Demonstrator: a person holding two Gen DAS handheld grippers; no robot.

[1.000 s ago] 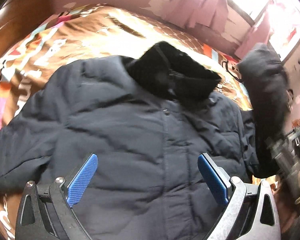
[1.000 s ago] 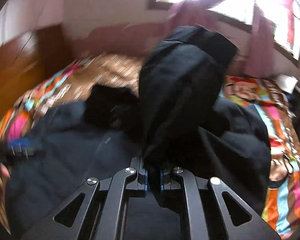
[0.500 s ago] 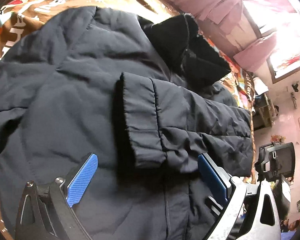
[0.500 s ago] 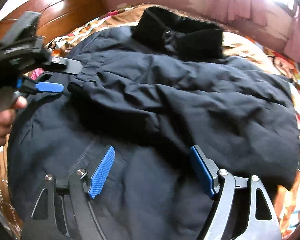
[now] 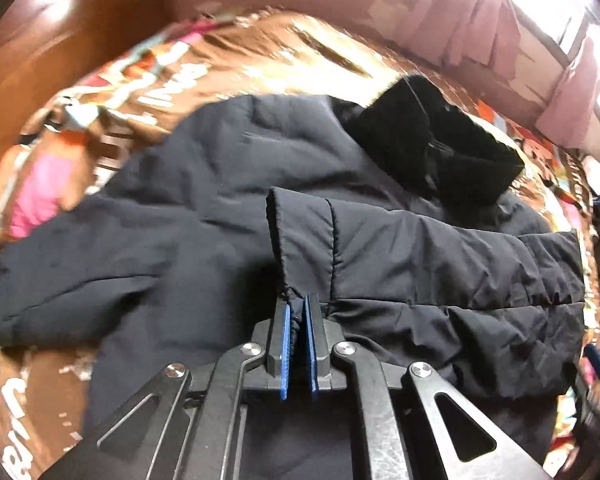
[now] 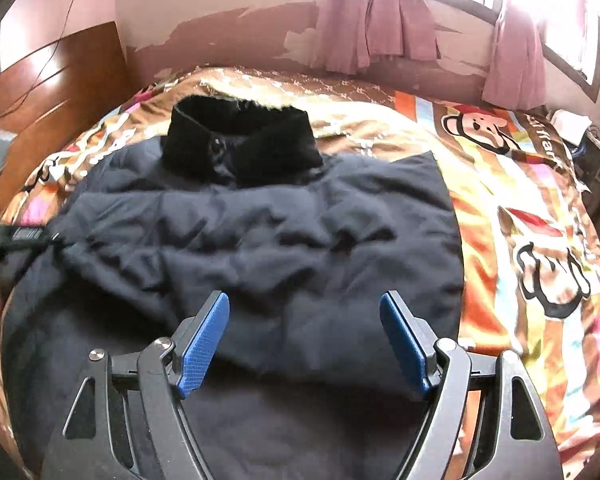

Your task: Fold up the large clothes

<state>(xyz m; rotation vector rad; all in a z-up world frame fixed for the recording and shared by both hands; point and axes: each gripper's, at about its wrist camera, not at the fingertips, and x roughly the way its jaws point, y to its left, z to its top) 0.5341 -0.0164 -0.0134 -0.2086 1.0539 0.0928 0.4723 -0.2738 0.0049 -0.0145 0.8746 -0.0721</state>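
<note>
Jacket [image 6: 260, 240]: dark navy, lying front-up on the bed, black fur collar [image 6: 240, 140] at the far end.
Sleeve [image 5: 420, 256]: folded across the jacket's chest.
My left gripper [image 5: 298, 320]: clamped on the sleeve's cuff [image 5: 296, 240].
My right gripper [image 6: 304, 340]: spread wide over the jacket, gripping nothing.
Bedspread [image 6: 520, 200]: colourful, with cartoon monkeys.

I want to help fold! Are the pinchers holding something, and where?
The left gripper pinches the dark navy padded jacket by the cuff edge of its folded-over sleeve. The right gripper holds nothing.
</note>
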